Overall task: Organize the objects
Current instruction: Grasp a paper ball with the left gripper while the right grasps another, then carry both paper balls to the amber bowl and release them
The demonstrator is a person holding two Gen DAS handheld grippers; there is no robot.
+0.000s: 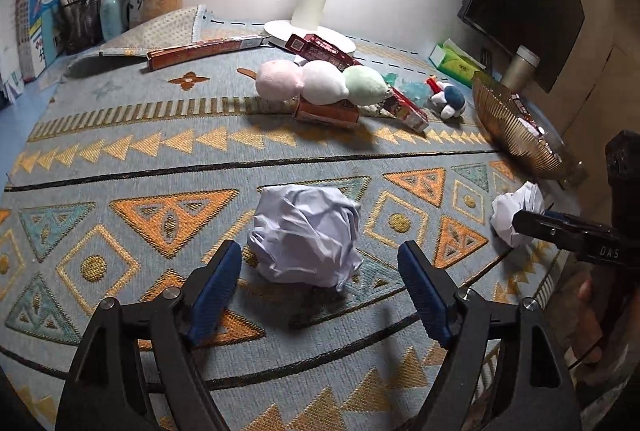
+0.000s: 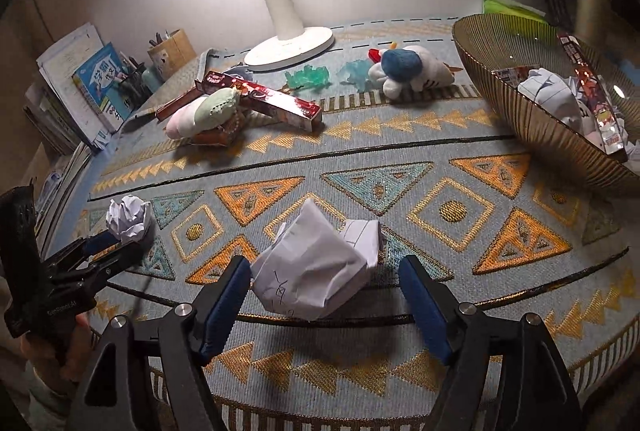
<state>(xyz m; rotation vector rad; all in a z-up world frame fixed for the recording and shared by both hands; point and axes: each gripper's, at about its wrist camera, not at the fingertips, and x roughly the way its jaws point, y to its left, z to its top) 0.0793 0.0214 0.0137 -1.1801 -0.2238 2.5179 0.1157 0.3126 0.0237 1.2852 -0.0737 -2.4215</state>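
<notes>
Paper balls (image 1: 306, 235) (image 2: 316, 265) sit between each gripper's (image 1: 320, 285) (image 2: 324, 295) wide-open pads; we advance, then close gently around the middle.

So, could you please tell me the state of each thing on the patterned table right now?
Left hand-held gripper: open around a crumpled white paper ball.
Right hand-held gripper: open around a folded, crumpled paper wad.
Ribbed golden bowl: holds paper and boxes.
White desk lamp: lit.
</notes>
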